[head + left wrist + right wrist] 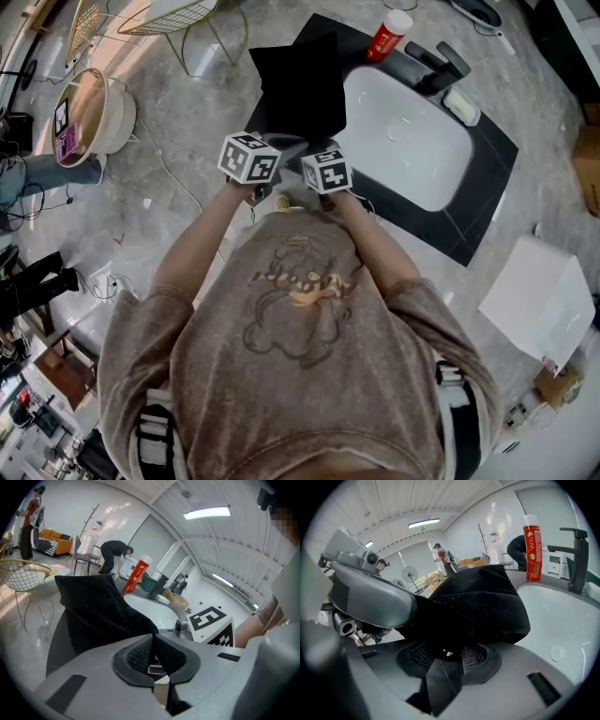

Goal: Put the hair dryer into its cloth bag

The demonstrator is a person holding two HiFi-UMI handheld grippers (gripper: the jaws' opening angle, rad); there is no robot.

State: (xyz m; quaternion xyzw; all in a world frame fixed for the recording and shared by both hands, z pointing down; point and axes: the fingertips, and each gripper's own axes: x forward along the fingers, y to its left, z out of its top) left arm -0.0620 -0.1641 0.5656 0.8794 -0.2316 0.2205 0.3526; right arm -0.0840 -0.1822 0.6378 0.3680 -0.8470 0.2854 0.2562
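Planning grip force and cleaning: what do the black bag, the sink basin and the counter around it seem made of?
The bag looks like soft matte black cloth, maybe velvety: it folds, droops and shows lint specks. The basin is glossy white, likely ceramic, with reflections. The counter is a dark polished slab, stone or stone-look, with pale lines.

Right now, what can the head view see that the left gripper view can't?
Only the head view: the picture on the shirt and a white box. Only the left gripper view: a ceiling lamp, a person bending over far off, and the left gripper, jaws shut on the edge of the bag. Both: the black bag, the red bottle, the sink and the wire chair.
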